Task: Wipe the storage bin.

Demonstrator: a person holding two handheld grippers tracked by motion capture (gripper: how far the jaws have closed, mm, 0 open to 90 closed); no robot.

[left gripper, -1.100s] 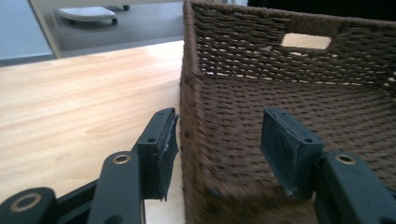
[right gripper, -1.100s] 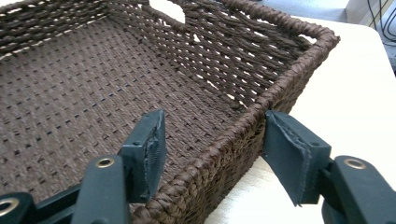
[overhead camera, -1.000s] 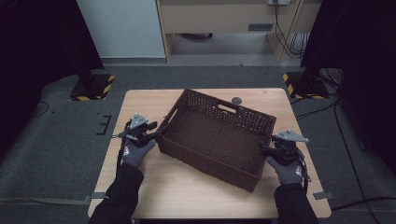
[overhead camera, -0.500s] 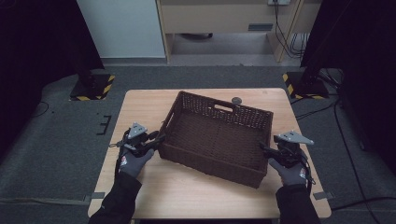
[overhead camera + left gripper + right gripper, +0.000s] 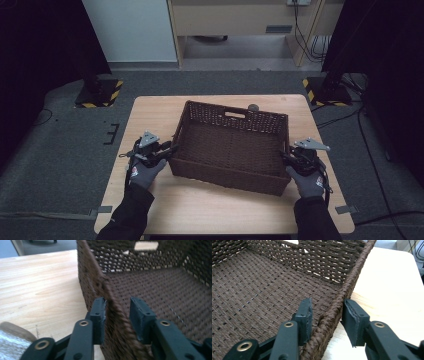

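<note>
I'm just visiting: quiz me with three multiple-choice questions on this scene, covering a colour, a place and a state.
1. What colour is the basket? A white; B brown; C red.
2. Where is the small dark round thing? A in the basket; B on the table behind the basket; C on the floor.
3. The basket is: A empty; B full of fruit; C upside down.
Answers: 1 B, its weave is dark brown; 2 B, it lies just beyond the far wall; 3 A, the bare woven bottom shows.
</note>
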